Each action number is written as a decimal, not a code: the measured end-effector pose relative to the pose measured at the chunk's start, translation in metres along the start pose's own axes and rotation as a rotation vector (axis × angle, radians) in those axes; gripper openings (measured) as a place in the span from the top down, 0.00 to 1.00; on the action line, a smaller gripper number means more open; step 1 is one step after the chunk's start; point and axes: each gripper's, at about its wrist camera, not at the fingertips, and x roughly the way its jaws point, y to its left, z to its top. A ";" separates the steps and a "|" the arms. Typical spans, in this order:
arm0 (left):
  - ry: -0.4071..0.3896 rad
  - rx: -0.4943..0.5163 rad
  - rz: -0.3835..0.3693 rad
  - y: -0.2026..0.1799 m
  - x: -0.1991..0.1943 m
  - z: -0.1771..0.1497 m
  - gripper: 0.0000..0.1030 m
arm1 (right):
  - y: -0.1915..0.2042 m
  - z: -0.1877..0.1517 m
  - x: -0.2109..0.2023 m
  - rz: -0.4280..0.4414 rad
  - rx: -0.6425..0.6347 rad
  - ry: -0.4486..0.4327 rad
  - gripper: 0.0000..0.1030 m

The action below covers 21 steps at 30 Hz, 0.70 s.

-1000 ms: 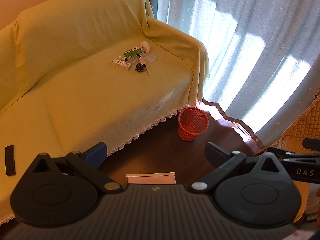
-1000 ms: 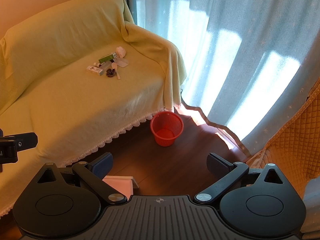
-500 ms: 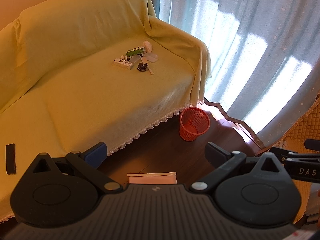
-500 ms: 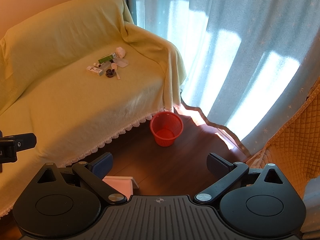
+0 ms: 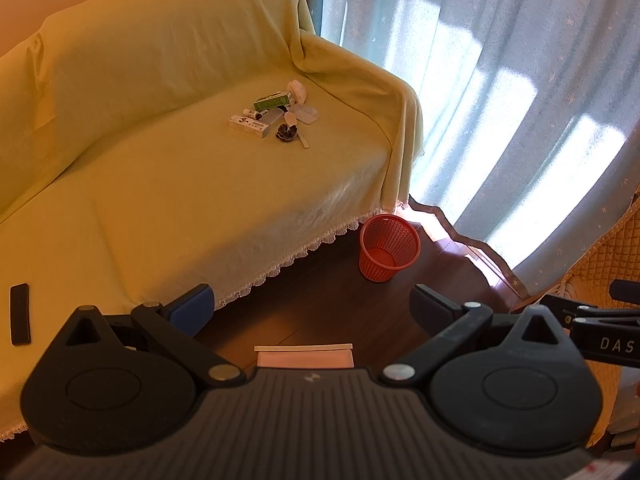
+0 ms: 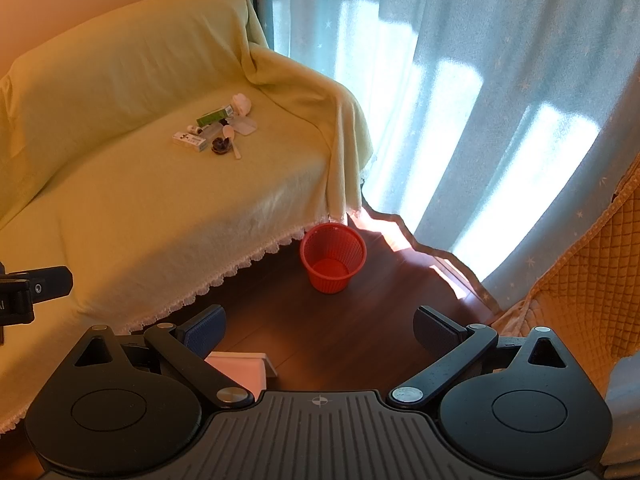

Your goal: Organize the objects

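- Two hand-held grippers are raised over a dark wooden floor, both looking toward a sofa (image 5: 168,184) draped in a pale yellow-green cover that fills the left and centre of each view.
- The left gripper (image 5: 312,308), at the bottom of its view, has its jaws spread wide and holds nothing.
- The right gripper (image 6: 320,326), at the bottom of its own view, is likewise spread wide and empty.
- The things to organize lie in a small cluster (image 5: 278,118) on the sofa seat, upper centre of the left view and upper left of centre in the right view, well apart from both grippers.
- In the cluster: a white carton (image 5: 249,126), a green carton (image 5: 273,101), a small dark crumpled item (image 5: 286,133), a pale spoon (image 5: 297,130), a clear flat case (image 5: 304,113), and a white rounded item (image 5: 297,90). They touch or nearly touch one another.
- These look light and small. The cartons seem stiff enough to pinch across their narrow sides; the spoon is thin and may slip, so its handle is the likely hold. The soft seat may give under pressure.
- A red mesh basket (image 5: 389,248) stands on the floor just beside the sofa's lace hem, right of centre; it looks empty.
- A pink box (image 6: 240,372) sits on the floor near the bottom edge.
- A dark flat device (image 5: 20,314) lies on the seat at far left.
- Sunlit pale blue curtains (image 5: 500,100) fill the right side.
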 end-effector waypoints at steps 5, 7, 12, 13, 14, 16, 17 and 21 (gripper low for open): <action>-0.001 -0.003 0.000 0.001 0.000 0.000 0.01 | 0.001 0.000 0.001 0.001 0.000 0.002 0.05; 0.001 -0.004 -0.001 0.003 0.001 0.000 0.01 | 0.000 0.000 0.001 0.000 0.000 0.002 0.05; 0.001 -0.005 -0.002 0.005 0.001 0.001 0.01 | 0.000 0.002 0.002 0.000 0.003 0.005 0.05; 0.001 -0.005 -0.001 0.004 0.001 0.001 0.01 | 0.000 0.002 0.002 0.000 0.004 0.005 0.05; 0.001 -0.005 -0.002 0.004 0.001 0.001 0.01 | 0.001 0.002 0.002 0.000 0.004 0.005 0.05; 0.002 -0.005 -0.001 0.004 0.002 0.001 0.01 | 0.001 0.003 0.003 0.000 0.003 0.006 0.05; 0.002 -0.006 0.000 0.003 0.002 0.001 0.01 | 0.002 0.003 0.003 0.000 0.003 0.007 0.05; 0.001 -0.003 0.002 0.004 0.002 0.001 0.01 | 0.003 0.002 0.005 -0.001 0.002 0.011 0.05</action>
